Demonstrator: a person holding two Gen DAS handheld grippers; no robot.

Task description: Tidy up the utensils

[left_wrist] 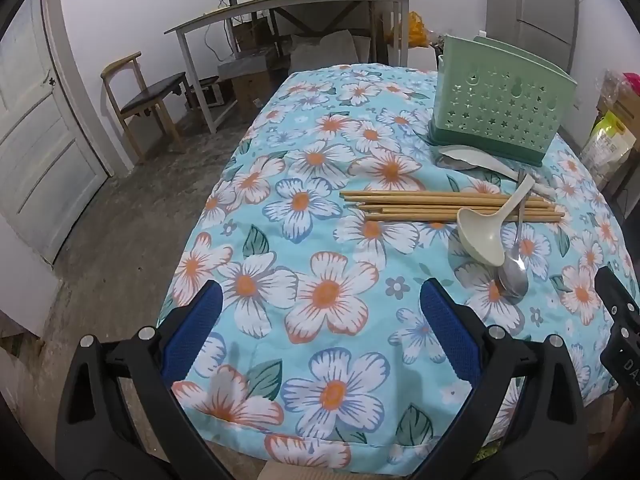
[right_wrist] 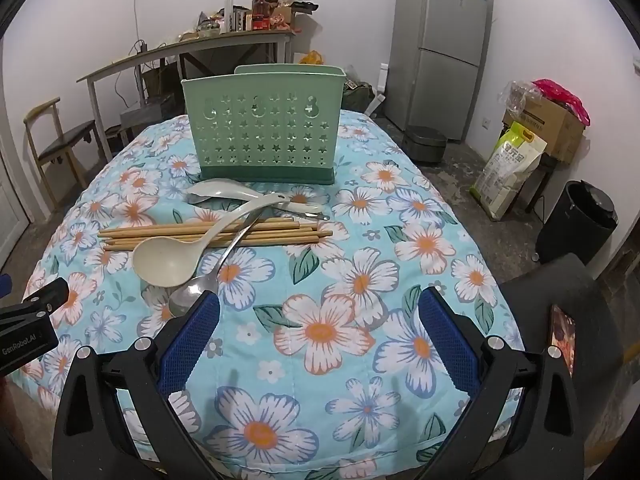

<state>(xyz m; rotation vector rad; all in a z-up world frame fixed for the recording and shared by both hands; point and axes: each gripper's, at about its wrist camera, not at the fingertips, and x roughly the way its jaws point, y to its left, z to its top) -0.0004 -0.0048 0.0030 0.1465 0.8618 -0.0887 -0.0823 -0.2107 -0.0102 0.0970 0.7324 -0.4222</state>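
Note:
A green perforated utensil holder [right_wrist: 264, 128] [left_wrist: 500, 108] stands upright at the far end of the flowered table [right_wrist: 360, 360]. In front of it lie a flat white rice paddle [right_wrist: 224, 192] [left_wrist: 472, 160], a bundle of wooden chopsticks [right_wrist: 280, 234] [left_wrist: 400, 204], a cream ladle [right_wrist: 168, 260] [left_wrist: 480, 236] and a metal spoon [right_wrist: 188, 294] [left_wrist: 513, 276]. My right gripper [right_wrist: 318, 308] hovers open near the table's front, its left finger just beside the spoon's bowl. My left gripper [left_wrist: 322, 300] stands open to the left of the utensils, nothing between its fingers.
The left gripper's body [right_wrist: 28, 320] shows at the left edge of the right wrist view. Beyond the table are a wooden chair [left_wrist: 148, 96], a cluttered desk [right_wrist: 192, 48], a fridge [right_wrist: 440, 48], a black bin [right_wrist: 576, 220] and boxes with bags [right_wrist: 536, 128].

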